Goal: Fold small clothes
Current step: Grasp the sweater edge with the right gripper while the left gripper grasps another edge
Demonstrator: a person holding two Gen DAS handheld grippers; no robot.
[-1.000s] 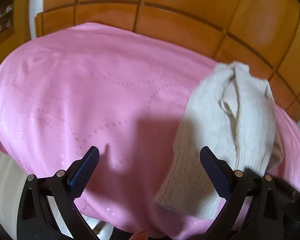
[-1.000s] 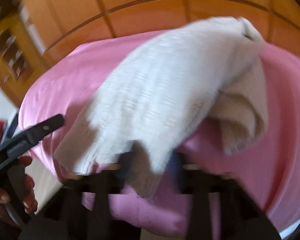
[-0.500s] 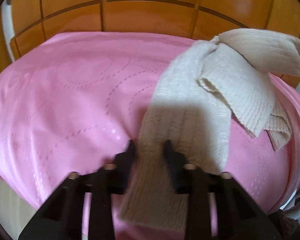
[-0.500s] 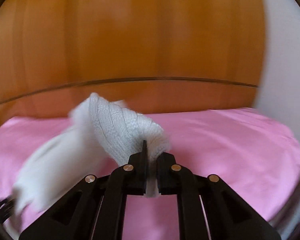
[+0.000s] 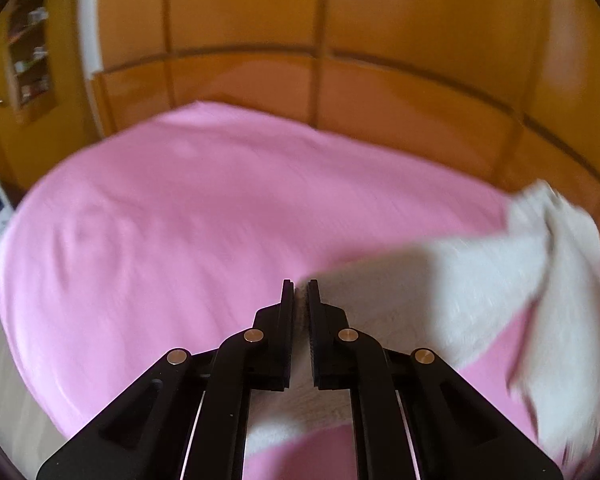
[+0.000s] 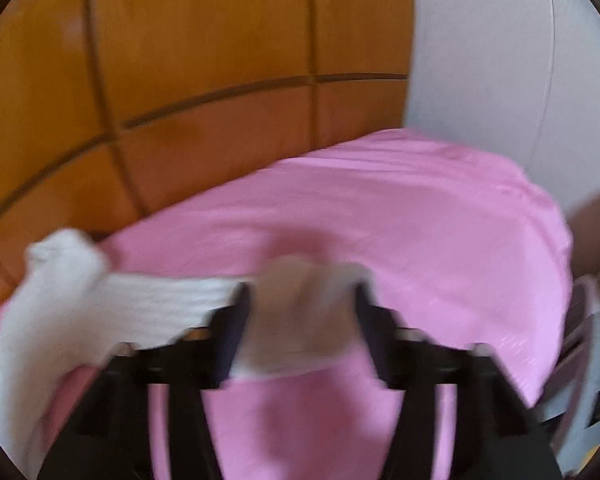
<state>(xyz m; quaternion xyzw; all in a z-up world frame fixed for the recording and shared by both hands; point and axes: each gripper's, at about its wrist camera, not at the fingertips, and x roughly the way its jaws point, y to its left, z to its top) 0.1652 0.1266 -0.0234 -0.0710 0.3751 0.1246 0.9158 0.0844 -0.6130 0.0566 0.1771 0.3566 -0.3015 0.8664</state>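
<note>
A small cream knitted garment (image 5: 480, 280) stretches over the pink bedsheet (image 5: 204, 216), blurred by motion. My left gripper (image 5: 300, 286) is shut on one edge of the garment, which trails off to the right from its fingers. In the right wrist view the same garment (image 6: 112, 312) runs to the left, and a fold of it (image 6: 300, 312) lies between the fingers of my right gripper (image 6: 300, 300). Those jaws are opening and stand apart from the cloth on both sides.
A wooden panelled headboard (image 5: 340, 92) borders the far side of the bed. A white wall (image 6: 500, 60) rises at the right. A shelf with small items (image 5: 30, 52) hangs at the far left. Some grey and brown things (image 6: 596, 340) sit beyond the bed's right edge.
My left gripper closed on the garment's edge and pulled it left and up. My right gripper carried the other end to the right, then spread its jaws.
</note>
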